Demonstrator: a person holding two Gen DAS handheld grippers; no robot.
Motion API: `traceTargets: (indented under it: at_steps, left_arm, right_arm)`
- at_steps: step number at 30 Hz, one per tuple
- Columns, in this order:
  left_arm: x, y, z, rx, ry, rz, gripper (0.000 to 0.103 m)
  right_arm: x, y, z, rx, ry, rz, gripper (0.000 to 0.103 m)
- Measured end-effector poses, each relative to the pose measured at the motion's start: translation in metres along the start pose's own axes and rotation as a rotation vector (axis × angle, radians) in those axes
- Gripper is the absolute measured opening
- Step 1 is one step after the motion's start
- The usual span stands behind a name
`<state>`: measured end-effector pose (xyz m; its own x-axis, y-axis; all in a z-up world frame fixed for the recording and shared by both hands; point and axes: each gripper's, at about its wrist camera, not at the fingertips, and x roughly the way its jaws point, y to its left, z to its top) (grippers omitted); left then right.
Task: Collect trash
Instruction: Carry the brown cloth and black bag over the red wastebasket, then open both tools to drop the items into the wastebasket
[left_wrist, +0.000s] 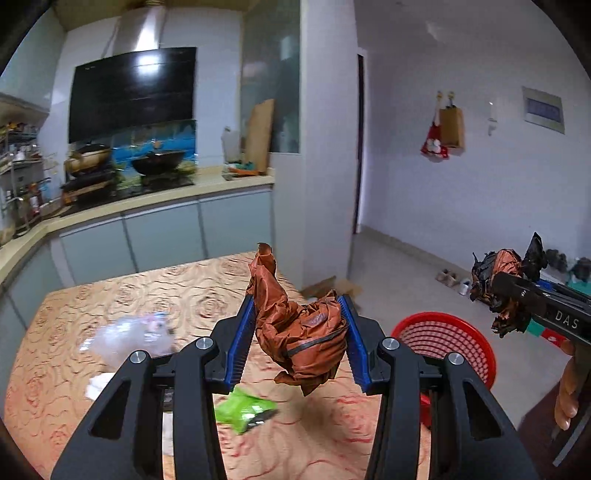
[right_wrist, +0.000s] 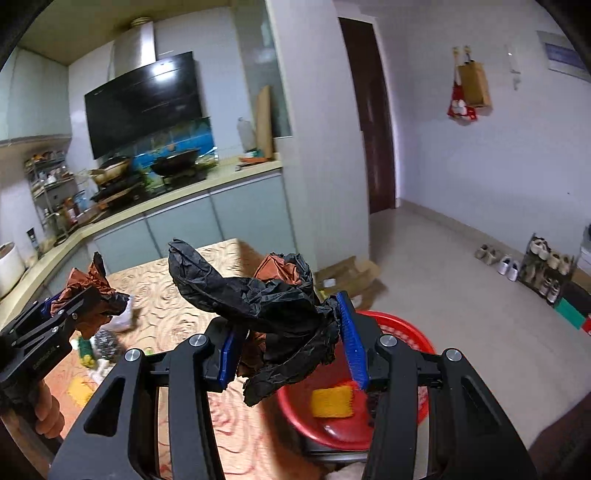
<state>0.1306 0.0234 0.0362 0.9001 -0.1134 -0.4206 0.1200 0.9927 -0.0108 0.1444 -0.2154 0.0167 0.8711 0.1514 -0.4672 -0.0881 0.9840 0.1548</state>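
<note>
Left wrist: brown wrapper between jaws.

Black wrapper (crumpled) between jaws

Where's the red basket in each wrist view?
Left wrist: red basket sits lower right, beyond the table edge, right of the left claw.
Right wrist: basket lies lower centre-right, behind the right claw, a yellow item inside.
Shared landmark: black range hood, upper left in both.

Left gripper raised, tilted slightly down, jaws clamped on crumpled wrapper; right gripper alongside, likewise clamped; bare fingers on handle.
</note>
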Motion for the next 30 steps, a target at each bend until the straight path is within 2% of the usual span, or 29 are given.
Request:
traceTargets:
  at_steps: [11,17,23,30]
  left_arm:
    - [0.055,-0.070,-0.009,0.070,0.106,-0.171,0.044]
    - [0.093,-0.106,-0.021,0.115,0.200,-0.262,0.044]
    - [0.118,-0.129,-0.034,0.154,0.267,-0.312,0.044]
    - [0.138,-0.141,-0.046,0.159,0.324,-0.337,0.048]
  right_arm:
    - [0.007,-0.050,-0.007,0.046,0.047,-0.094,0.046]
    - [0.031,-0.065,-0.021,0.046,0.149,-0.129,0.046]
    - [0.055,-0.076,-0.032,0.048,0.236,-0.146,0.046]
    - [0.073,-0.081,-0.035,0.047,0.295,-0.159,0.047]
